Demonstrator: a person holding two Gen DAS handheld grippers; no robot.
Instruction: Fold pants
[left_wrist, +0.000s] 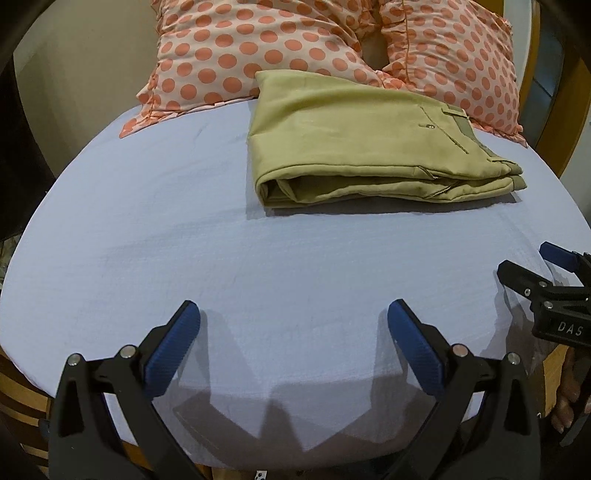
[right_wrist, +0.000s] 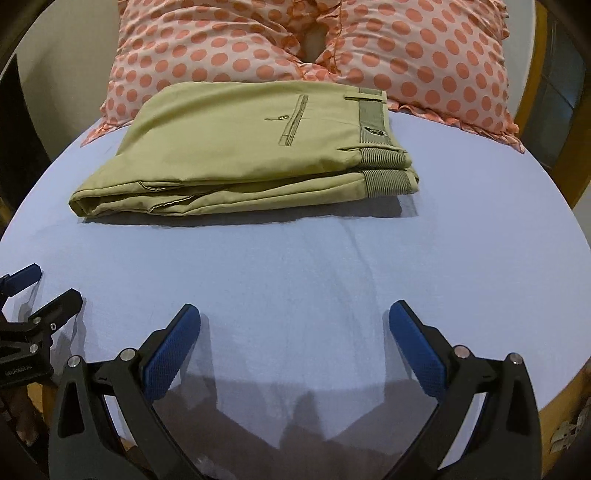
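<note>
Olive-green pants (left_wrist: 354, 147) lie folded in a compact stack on the light blue bed sheet (left_wrist: 221, 258), waistband to the right, near the pillows. They also show in the right wrist view (right_wrist: 243, 147). My left gripper (left_wrist: 293, 317) is open and empty above the sheet, well short of the pants. My right gripper (right_wrist: 295, 317) is open and empty too, near the bed's front edge. The right gripper also shows at the right edge of the left wrist view (left_wrist: 528, 266), and the left gripper at the left edge of the right wrist view (right_wrist: 40, 284).
Two pillows with orange polka dots (left_wrist: 258, 48) (right_wrist: 424, 55) lean at the head of the bed behind the pants. A wooden bed frame (left_wrist: 572, 110) curves round the right side. Blue sheet (right_wrist: 332, 258) lies between grippers and pants.
</note>
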